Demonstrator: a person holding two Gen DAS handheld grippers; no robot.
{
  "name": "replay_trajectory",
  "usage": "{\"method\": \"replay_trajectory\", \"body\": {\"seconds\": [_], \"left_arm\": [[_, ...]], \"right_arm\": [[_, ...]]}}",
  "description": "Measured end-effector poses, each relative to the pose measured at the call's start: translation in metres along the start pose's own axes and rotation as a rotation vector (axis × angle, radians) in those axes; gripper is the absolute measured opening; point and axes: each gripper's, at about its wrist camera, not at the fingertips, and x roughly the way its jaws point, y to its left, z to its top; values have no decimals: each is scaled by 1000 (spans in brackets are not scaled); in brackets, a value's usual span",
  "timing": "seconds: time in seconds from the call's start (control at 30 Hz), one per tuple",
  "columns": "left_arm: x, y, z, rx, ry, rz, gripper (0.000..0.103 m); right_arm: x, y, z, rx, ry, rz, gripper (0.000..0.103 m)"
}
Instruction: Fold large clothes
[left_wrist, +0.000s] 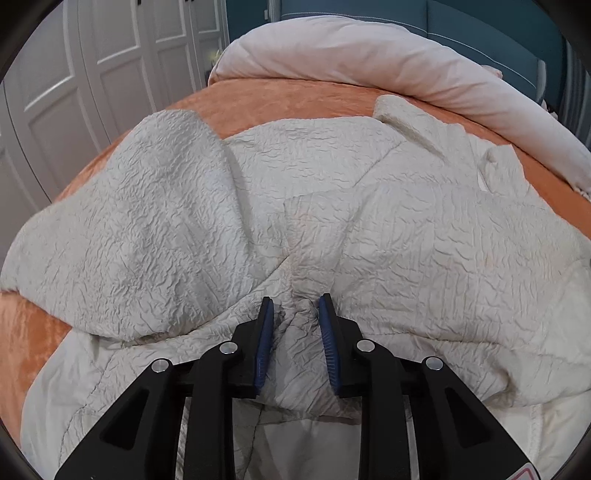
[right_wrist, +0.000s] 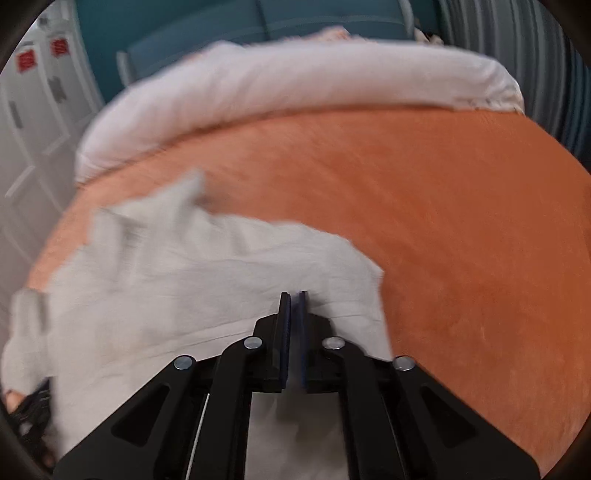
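On the bed (left_wrist: 280, 99), both grippers pinch the cream garment (left_wrist: 369, 221): left gripper (left_wrist: 295, 306) loosely, right gripper (right_wrist: 294, 299) tight.

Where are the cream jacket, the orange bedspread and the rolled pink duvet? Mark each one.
cream jacket (left_wrist: 369, 192): left wrist view, crinkled middle panel.
orange bedspread (right_wrist: 461, 221): right wrist view, bare stretch right of the jacket.
rolled pink duvet (left_wrist: 369, 55): left wrist view, top of the roll.
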Motion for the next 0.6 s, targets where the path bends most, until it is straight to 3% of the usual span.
{"method": "replay_trajectory", "body": {"seconds": [0.07, 0.27, 0.37, 0.5, 0.6], "left_arm": [[2, -3, -1, 10, -13, 8, 26], [8, -12, -5, 37, -39, 49, 27], [9, -11, -5, 37, -40, 50, 27], [8, -10, -4, 34, -43, 47, 27], [3, -7, -6, 21, -44, 31, 27]], "right_arm": [[15, -14, -14, 61, 0, 53, 0], [14, -13, -16, 83, -29, 72, 0], [-22, -2, -17, 62, -45, 21, 6], [-81, 10, -58, -10, -48, 68, 6], [-69, 4, -102, -35, 55, 23, 2]]}}
